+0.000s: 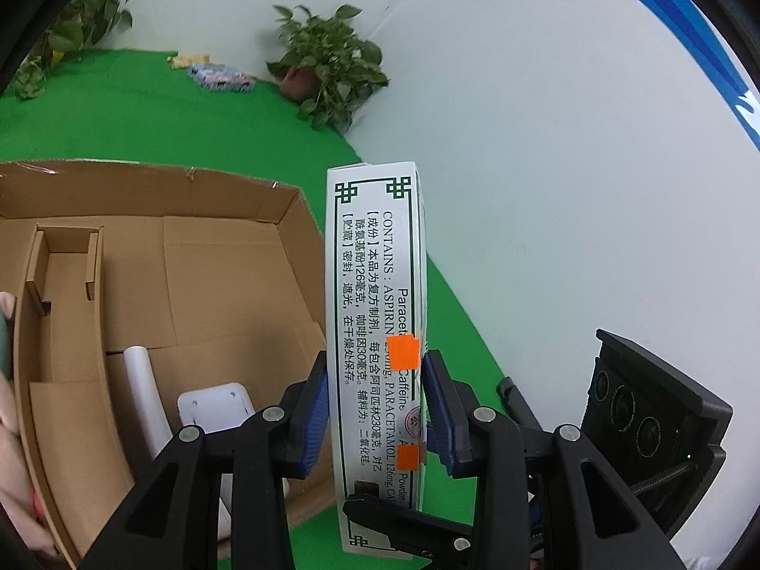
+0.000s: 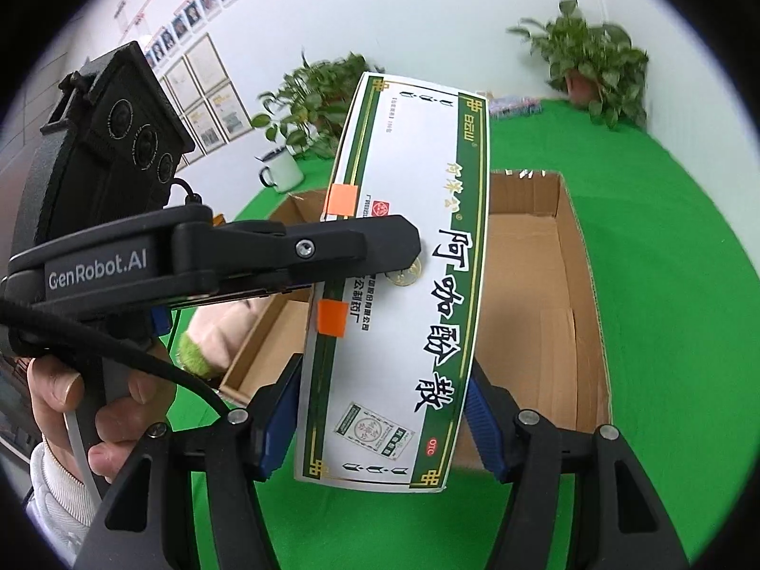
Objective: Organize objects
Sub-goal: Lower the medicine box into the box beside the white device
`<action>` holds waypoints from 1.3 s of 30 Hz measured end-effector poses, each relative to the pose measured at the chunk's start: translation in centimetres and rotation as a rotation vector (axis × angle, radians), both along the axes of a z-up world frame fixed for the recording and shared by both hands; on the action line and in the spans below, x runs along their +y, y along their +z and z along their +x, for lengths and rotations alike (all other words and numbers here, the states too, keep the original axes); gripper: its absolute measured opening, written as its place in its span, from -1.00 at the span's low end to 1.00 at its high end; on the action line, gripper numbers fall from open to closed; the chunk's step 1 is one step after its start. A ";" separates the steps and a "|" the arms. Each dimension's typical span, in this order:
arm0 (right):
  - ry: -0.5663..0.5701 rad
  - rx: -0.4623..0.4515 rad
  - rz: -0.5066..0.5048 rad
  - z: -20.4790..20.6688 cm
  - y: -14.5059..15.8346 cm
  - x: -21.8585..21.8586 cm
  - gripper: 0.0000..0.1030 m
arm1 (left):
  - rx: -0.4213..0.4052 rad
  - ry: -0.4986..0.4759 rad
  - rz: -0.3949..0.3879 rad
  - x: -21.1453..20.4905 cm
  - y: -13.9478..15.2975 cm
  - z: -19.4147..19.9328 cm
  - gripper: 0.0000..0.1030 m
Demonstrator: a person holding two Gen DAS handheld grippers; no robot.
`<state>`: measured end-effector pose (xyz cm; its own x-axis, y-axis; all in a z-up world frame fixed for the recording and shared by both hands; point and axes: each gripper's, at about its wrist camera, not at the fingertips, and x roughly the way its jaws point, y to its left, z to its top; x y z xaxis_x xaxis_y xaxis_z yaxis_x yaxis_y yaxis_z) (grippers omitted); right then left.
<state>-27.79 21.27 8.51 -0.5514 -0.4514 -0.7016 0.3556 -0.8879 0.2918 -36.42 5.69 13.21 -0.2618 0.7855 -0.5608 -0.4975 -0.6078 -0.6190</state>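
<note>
Medicine box (image 1: 375, 332) is hanging above the open cardboard box (image 1: 166, 285), over green cloth (image 1: 142, 109). Left gripper (image 1: 375, 408) is clamping its narrow sides; right gripper (image 2: 380, 422) is clamping its long edges.

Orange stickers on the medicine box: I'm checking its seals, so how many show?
2, both on the medicine box edge: one orange sticker above the left hand-held gripper, one below. Other faces may hide more.

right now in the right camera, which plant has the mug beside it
The plant left of the medicine box: the white mug stands right by it. The far-right plant has no mug near.
</note>
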 end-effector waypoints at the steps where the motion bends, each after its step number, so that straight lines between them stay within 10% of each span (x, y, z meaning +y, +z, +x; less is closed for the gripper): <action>1: 0.002 -0.022 0.001 -0.8 -0.4 0.1 0.20 | -0.016 -0.001 -0.007 0.3 -0.5 -0.8 -0.32; 18: 0.024 -0.305 0.080 -7.4 -8.8 1.5 0.20 | -0.346 0.028 -0.051 2.9 -12.5 -8.9 -0.29; 32: -0.027 -0.381 0.203 -7.5 -11.2 0.7 0.24 | -0.302 0.069 -0.191 2.6 -11.4 -10.1 -0.09; 39: -0.040 -0.409 0.174 -6.3 -11.3 0.6 0.41 | -0.118 0.120 -0.271 0.3 -7.7 -7.4 -0.09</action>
<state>-34.06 21.85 -2.82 -0.2277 -0.2914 -0.9291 0.2067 -0.9469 0.2464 -43.81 6.00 5.55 -0.2641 0.5711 -0.7773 -0.3463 -0.8083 -0.4762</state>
